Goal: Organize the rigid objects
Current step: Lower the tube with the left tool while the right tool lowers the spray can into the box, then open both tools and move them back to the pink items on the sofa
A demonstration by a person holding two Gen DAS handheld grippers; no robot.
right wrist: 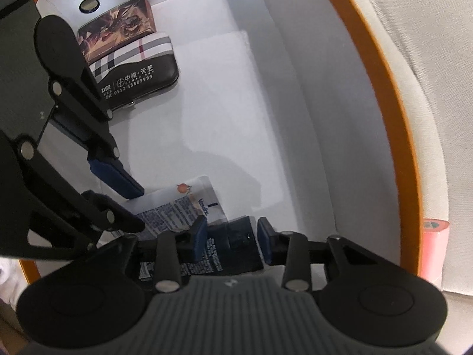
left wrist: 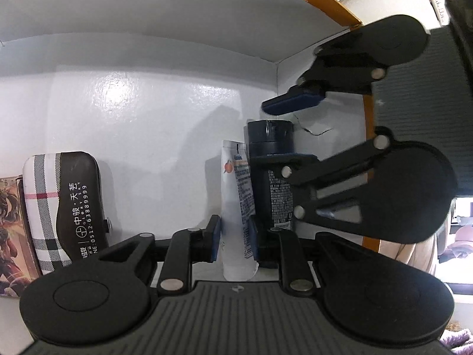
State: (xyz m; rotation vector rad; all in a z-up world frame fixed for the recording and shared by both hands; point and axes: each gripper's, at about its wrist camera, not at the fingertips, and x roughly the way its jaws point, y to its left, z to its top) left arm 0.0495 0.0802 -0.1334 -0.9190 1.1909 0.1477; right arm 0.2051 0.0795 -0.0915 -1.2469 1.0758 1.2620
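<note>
Both grippers reach into a white box with an orange rim (right wrist: 405, 136). A white Vaseline tube (left wrist: 238, 207) lies on the box floor, with a dark blue bottle (left wrist: 272, 171) beside it. My left gripper (left wrist: 235, 238) has its blue pads on either side of the tube, close to touching it. My right gripper (right wrist: 232, 241) is open around the dark bottle (right wrist: 233, 251), with gaps at both pads. In the left wrist view the right gripper (left wrist: 291, 130) shows with jaws wide apart over the bottle. The left gripper (right wrist: 118, 195) shows at the left of the right wrist view.
A plaid and brown case with white lettering (left wrist: 65, 207) and an illustrated card box (left wrist: 11, 230) lie at the box's far end, also in the right wrist view (right wrist: 136, 71). A small round item (right wrist: 88, 5) sits in the far corner. A pink roll (right wrist: 434, 245) lies outside the rim.
</note>
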